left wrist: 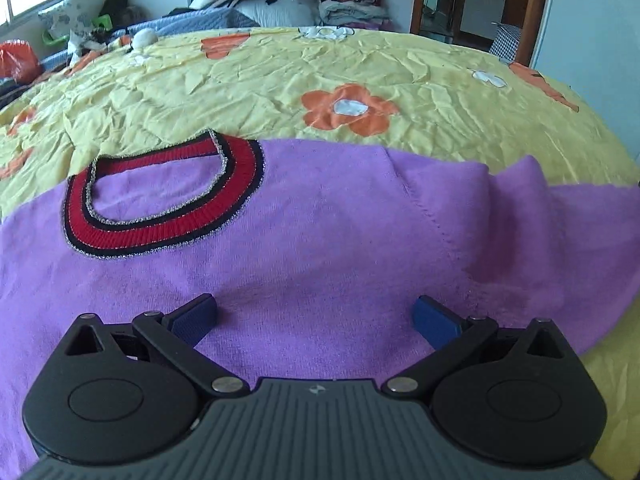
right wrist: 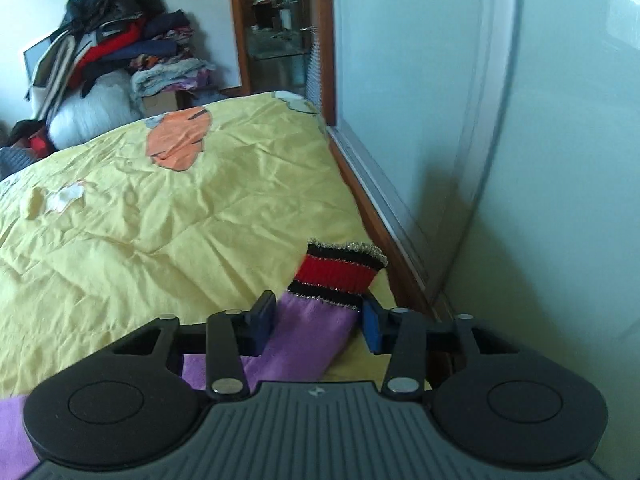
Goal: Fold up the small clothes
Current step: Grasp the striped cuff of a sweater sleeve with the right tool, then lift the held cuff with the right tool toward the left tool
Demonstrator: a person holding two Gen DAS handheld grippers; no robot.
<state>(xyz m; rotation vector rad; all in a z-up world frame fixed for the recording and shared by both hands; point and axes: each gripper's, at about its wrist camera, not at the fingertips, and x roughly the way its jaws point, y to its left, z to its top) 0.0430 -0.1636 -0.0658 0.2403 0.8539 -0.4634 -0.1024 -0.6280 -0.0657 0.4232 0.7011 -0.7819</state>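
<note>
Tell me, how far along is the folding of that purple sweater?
Barely started. The purple sweater lies spread flat on the yellow bedspread, collar showing, no fold visible in its body. In hand: the right tool has the sleeve between its fingers, just below the striped cuff; whether it pinches is unclear. The left tool hovers open over the body. Folding sleeves and body remains.
</note>
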